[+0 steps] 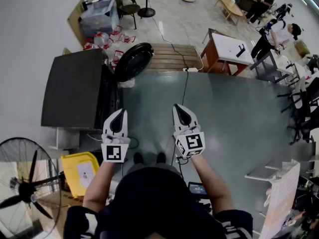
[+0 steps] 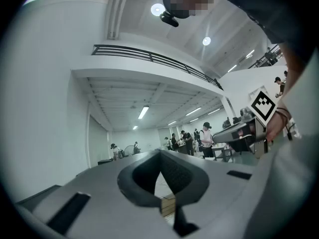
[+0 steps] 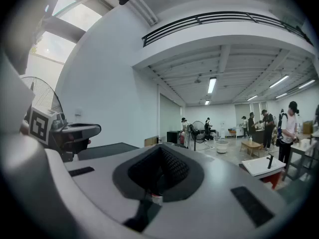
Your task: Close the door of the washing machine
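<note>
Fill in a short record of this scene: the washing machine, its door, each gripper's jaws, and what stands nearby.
Washing machine: dark top, at the head view's left
Door: round, swung open
Left gripper: jaws together, empty, short of the door
Right gripper: jaws together, empty
Nearby: yellow bin, large fan

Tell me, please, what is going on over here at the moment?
A person stands holding a hand-held gripper in each hand. The left hand-held gripper and the right hand-held gripper are both shut, empty and held out roughly level in front of the body. The washing machine stands to the person's left with its round door swung open. Neither gripper touches the door, so closing it has not begun.
</note>
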Demonstrator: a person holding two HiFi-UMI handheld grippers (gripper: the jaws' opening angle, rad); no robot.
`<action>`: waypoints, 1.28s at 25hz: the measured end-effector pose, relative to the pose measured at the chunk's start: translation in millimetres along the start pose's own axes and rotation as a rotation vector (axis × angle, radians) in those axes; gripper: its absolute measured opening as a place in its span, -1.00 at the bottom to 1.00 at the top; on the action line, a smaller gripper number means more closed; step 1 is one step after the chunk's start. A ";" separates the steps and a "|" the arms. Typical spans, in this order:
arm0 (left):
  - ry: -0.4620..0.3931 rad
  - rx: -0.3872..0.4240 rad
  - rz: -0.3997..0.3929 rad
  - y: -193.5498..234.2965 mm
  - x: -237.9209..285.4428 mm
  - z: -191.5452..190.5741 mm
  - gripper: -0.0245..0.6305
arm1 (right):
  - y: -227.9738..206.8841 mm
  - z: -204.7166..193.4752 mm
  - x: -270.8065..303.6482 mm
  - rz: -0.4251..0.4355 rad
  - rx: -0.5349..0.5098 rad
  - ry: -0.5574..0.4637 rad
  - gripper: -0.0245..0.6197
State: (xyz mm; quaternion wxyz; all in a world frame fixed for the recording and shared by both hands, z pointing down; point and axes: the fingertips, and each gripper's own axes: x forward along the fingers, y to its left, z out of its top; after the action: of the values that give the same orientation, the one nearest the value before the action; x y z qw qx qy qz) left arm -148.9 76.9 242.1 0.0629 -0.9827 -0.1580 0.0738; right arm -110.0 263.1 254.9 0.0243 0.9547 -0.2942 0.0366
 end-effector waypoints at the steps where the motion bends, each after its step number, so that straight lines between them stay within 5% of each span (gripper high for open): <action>1: 0.001 -0.005 0.003 0.5 -0.1 -0.4 -0.85 | -0.2 -0.2 -0.5 -0.001 -0.001 -0.003 -0.87; 32: 0.012 0.012 0.006 -3.0 -1.6 -6.5 -0.85 | -15.4 -10.7 -13.0 -0.014 -0.009 -0.022 -0.85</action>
State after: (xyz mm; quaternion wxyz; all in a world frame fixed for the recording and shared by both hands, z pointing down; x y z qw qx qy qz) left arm -150.2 78.5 249.0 0.0696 -0.9832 -0.1542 0.0689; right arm -112.6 283.8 264.1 0.0255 0.9570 -0.2880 0.0246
